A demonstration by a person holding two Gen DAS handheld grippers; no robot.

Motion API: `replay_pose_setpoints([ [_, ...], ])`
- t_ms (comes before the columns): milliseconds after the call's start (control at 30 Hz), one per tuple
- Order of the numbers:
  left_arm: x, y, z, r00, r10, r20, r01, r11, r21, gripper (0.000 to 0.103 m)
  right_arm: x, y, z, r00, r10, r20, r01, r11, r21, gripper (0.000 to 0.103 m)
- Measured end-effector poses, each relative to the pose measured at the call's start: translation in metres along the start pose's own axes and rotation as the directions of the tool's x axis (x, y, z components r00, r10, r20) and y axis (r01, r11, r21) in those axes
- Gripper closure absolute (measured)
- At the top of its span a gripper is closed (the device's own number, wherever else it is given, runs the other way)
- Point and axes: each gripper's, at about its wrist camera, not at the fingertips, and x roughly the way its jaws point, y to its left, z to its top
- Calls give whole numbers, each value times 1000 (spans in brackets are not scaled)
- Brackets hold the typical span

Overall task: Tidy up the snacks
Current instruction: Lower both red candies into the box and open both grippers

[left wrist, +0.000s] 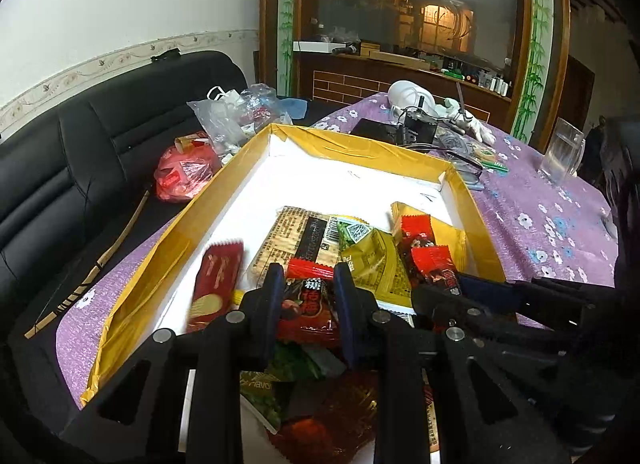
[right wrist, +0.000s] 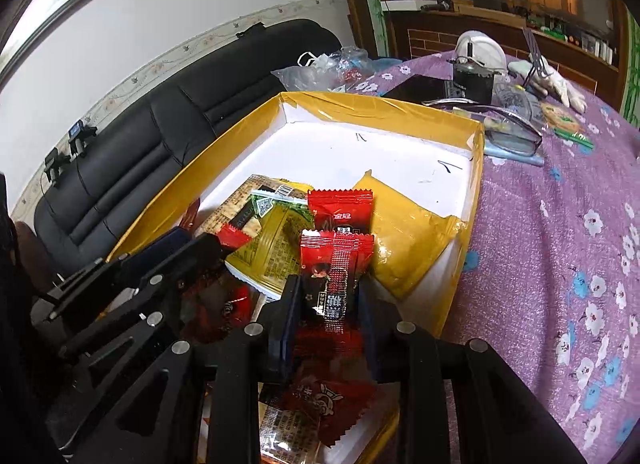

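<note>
A yellow-rimmed box (left wrist: pixel 360 147) (right wrist: pixel 380 103) with a white floor holds a heap of snacks at its near end. My left gripper (left wrist: pixel 308 276) is shut on a red and black candy packet (left wrist: pixel 308 300) above the heap. My right gripper (right wrist: pixel 330 288) is shut on a similar red and black packet (right wrist: pixel 336 264); it also shows at the right of the left wrist view (left wrist: pixel 460 288). In the box lie a tan cracker pack (left wrist: pixel 296 240), a green-gold packet (left wrist: pixel 372 260), a yellow pouch (right wrist: pixel 400 232) and a long red packet (left wrist: pixel 216 284), which is blurred.
The box sits on a purple floral tablecloth (right wrist: pixel 560 223). Behind it are spectacles (right wrist: pixel 516 135), a black device (right wrist: pixel 472 79), a white glove (right wrist: pixel 560 83) and a clear glass jug (left wrist: pixel 564 151). A black sofa (left wrist: pixel 80 151) with plastic bags (left wrist: pixel 184 171) stands to the left.
</note>
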Motion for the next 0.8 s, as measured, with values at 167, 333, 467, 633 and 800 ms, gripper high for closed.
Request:
replay_pose_setpoints([
  [167, -1, -2, -1, 1000, 21, 8, -21, 1000, 13, 80, 0, 3, -3, 1000, -22, 14, 22, 1000, -19, 74],
  [333, -2, -3, -2, 999, 36, 15, -36, 999, 20, 80, 0, 4, -4, 999, -32, 29, 33, 999, -27, 73],
  [467, -2, -4, -2, 999, 43, 17, -44, 999, 23, 80, -1, 4, -5, 999, -35, 37, 36, 999, -31, 73],
  [633, -2, -4, -3, 999, 44, 17, -44, 999, 22, 80, -2, 5, -6, 999, -36, 38, 37, 999, -30, 74],
  [800, -2, -4, -3, 999, 47, 18, -47, 999, 21, 80, -2, 4, -5, 999, -35, 35, 37, 999, -33, 73],
])
